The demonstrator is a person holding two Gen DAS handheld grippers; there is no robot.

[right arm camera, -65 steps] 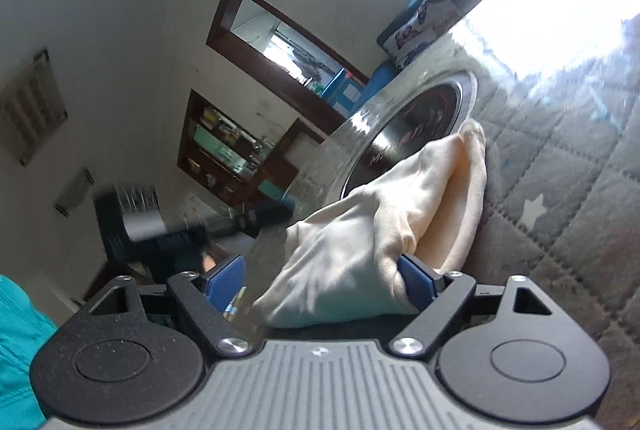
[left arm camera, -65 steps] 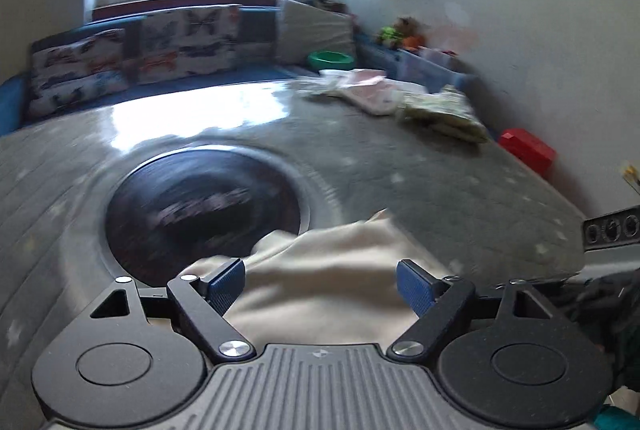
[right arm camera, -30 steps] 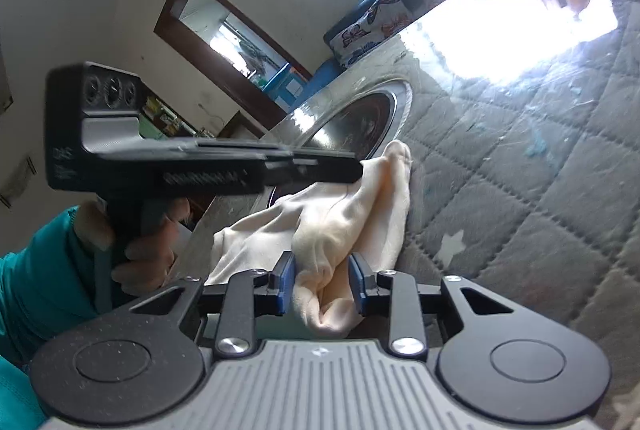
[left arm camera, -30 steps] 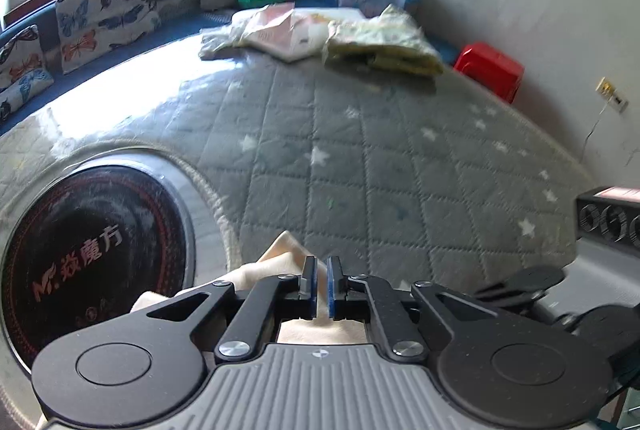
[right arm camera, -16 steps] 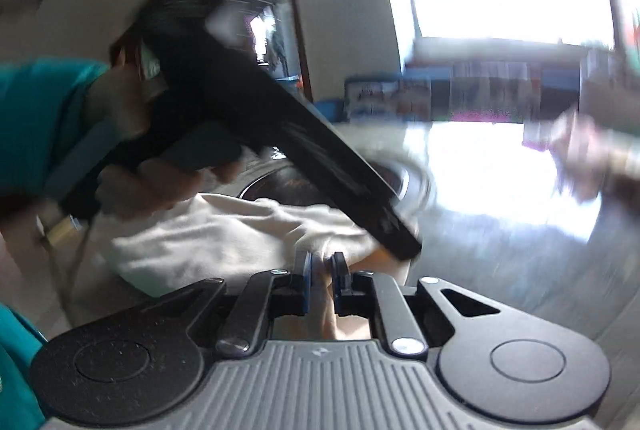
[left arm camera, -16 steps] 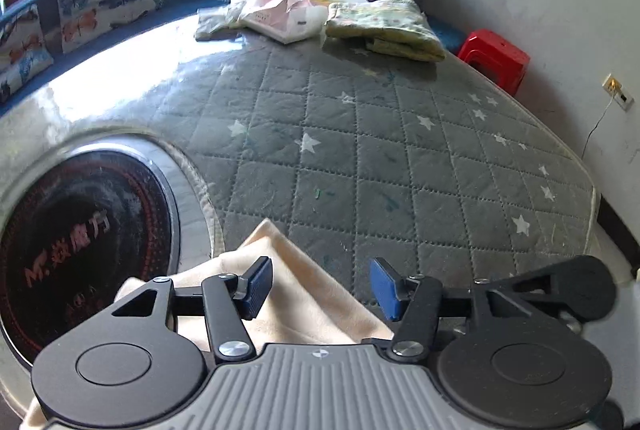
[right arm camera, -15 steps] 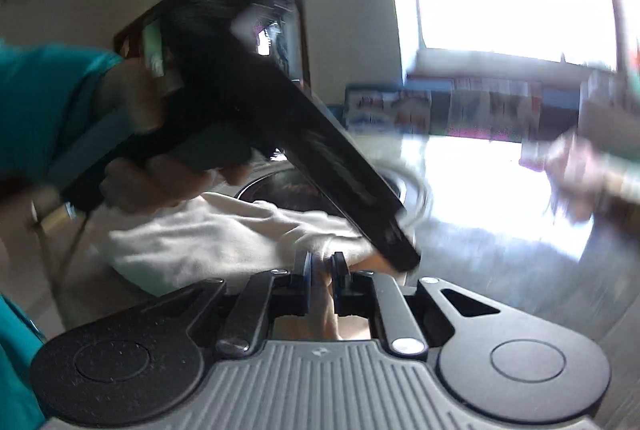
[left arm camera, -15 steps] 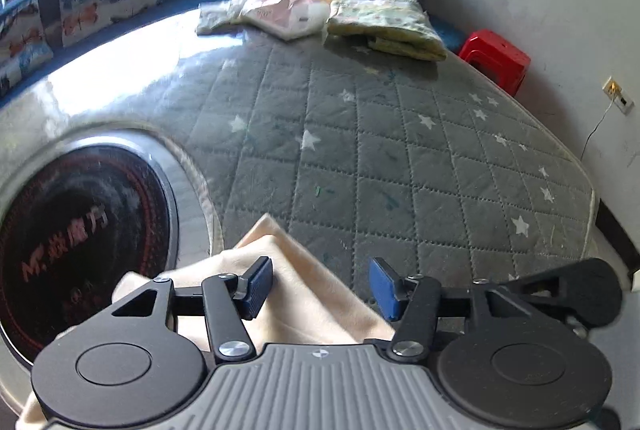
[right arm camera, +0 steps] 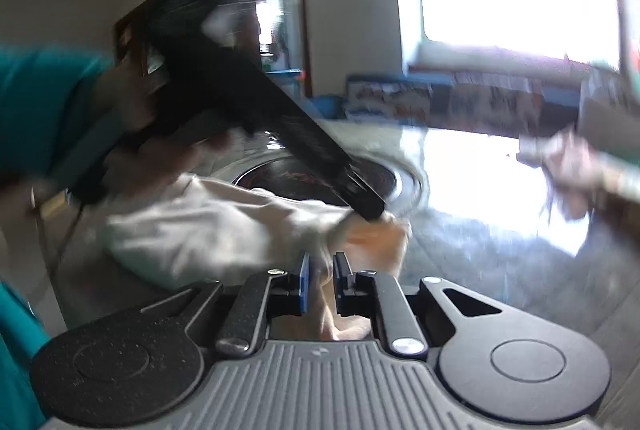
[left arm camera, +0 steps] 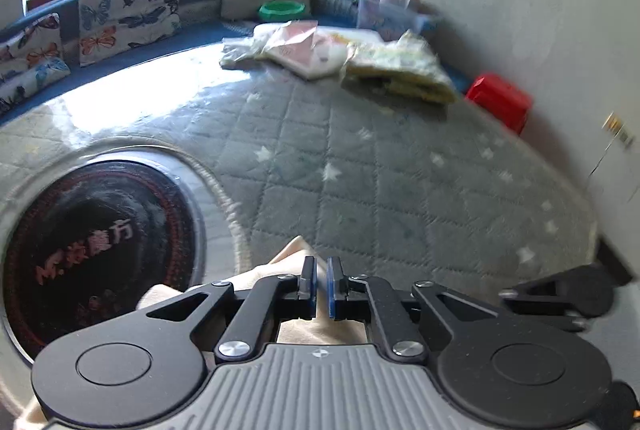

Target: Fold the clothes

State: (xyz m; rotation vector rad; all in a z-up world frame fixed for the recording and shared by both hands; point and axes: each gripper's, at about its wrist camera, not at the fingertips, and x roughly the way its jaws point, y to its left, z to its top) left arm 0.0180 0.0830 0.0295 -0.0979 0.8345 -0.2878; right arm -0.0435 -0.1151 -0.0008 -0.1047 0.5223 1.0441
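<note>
A cream garment (left arm camera: 288, 262) lies at the near edge of the grey quilted mat (left arm camera: 380, 166). My left gripper (left arm camera: 319, 284) is shut on a fold of it, just right of the round black disc (left arm camera: 96, 242). In the blurred right wrist view the same cream garment (right arm camera: 208, 226) stretches to the left, and my right gripper (right arm camera: 320, 280) is shut on its near edge. The left gripper's black body (right arm camera: 280, 126) reaches down to the cloth just beyond my right fingertips.
Folded clothes (left arm camera: 396, 66) and a pink-and-white pile (left arm camera: 304, 46) lie at the mat's far side. Butterfly cushions (left arm camera: 128, 10), a green bowl (left arm camera: 280, 8) and a red stool (left arm camera: 500, 98) stand along the walls. The person's teal sleeve (right arm camera: 44, 102) is at left.
My left gripper was open over the garment half a second ago and has now shut on it. My right gripper stays shut on the cloth.
</note>
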